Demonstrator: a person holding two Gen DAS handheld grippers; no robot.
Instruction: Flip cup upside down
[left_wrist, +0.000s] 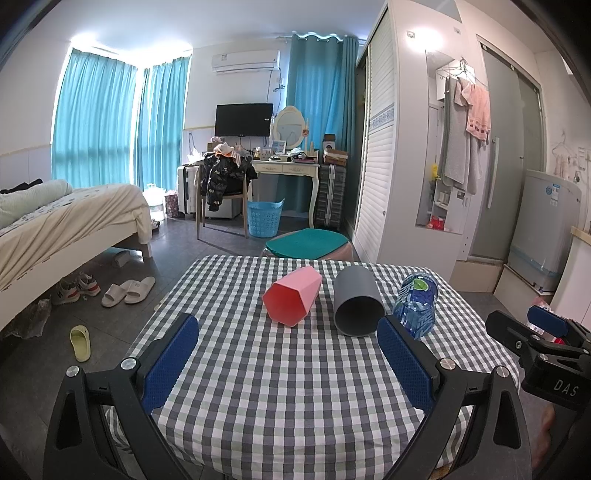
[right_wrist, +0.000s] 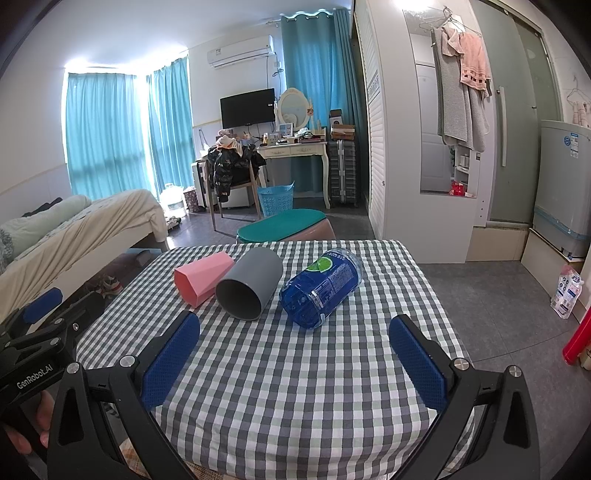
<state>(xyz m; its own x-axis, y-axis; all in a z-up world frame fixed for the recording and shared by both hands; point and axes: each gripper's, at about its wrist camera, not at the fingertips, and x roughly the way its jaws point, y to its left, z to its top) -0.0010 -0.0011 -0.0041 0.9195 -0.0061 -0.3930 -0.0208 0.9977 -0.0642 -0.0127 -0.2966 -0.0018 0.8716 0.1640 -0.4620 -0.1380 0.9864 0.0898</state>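
On the checked cloth, a pink cup, a grey cup and a blue bottle are lying on their sides, left to right, cup mouths facing the cameras, long axes running away. Both grippers, left and right, are hovering with jaws apart, holding nothing. Behind, teal curtains are hanging.

the left gripper is holding level with its blue pads spread wide, gripping nothing; the right gripper is sitting just off its right side, likewise spread wide and gripping nothing, both pointing forward
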